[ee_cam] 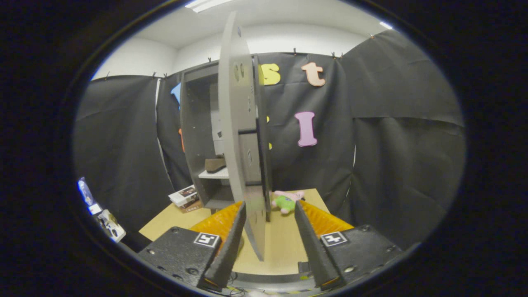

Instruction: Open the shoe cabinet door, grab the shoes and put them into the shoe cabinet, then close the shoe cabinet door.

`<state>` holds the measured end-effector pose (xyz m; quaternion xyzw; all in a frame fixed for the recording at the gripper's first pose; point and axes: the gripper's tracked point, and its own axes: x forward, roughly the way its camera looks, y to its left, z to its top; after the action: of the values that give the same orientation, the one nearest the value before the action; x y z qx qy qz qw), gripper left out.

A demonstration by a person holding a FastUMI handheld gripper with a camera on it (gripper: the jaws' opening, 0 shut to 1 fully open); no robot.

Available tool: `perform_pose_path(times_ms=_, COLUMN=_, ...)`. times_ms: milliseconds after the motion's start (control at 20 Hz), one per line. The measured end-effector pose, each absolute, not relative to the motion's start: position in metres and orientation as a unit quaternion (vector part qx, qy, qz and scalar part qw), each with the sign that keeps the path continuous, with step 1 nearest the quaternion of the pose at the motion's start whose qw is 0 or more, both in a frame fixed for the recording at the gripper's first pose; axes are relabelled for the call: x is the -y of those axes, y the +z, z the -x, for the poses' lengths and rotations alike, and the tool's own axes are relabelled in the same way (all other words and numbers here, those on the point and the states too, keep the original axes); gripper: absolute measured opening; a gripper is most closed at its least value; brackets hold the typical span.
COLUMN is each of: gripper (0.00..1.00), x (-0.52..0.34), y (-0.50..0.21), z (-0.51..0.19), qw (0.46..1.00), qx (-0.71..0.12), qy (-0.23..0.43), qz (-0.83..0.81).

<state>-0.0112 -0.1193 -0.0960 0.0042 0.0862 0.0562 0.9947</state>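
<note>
Looking like we're near the end: the shoe (215, 164) sits on the cabinet (194, 136) shelf, far left. The door (241, 136) stands edge-on between our gripper (268, 216) fingers, spread wide, gripping nothing. Closing's left.

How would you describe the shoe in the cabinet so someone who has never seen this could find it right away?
Start at the tall grey shoe cabinet on the wooden table, its door swung open between the open gripper fingers. Inside, on the pale shelf, sits the brown shoe. It is the only thing on that shelf, unlike the plush toy lying on the table beyond the door.
</note>
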Motion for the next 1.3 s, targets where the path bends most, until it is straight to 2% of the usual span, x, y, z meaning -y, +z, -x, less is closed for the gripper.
perform_pose_path(times_ms=150, gripper=0.90, x=0.085, y=-0.135, z=0.020, qw=0.993, qx=-0.110, qy=0.049, qz=0.009)
perform_pose_path(times_ms=300, gripper=0.96, x=0.043, y=-0.183, z=0.016, qw=0.989, qx=-0.142, qy=0.042, qz=0.018)
perform_pose_path(times_ms=700, gripper=0.96, x=-0.074, y=-0.318, z=-0.047, qw=0.971, qx=-0.218, qy=0.097, qz=0.025)
perform_pose_path(times_ms=900, gripper=0.96, x=-0.113, y=-0.396, z=-0.088, qw=0.948, qx=-0.295, qy=0.122, qz=-0.015)
perform_pose_path(times_ms=1300, gripper=0.96, x=-0.121, y=-0.490, z=-0.174, qw=0.929, qx=-0.359, qy=0.088, qz=-0.032)
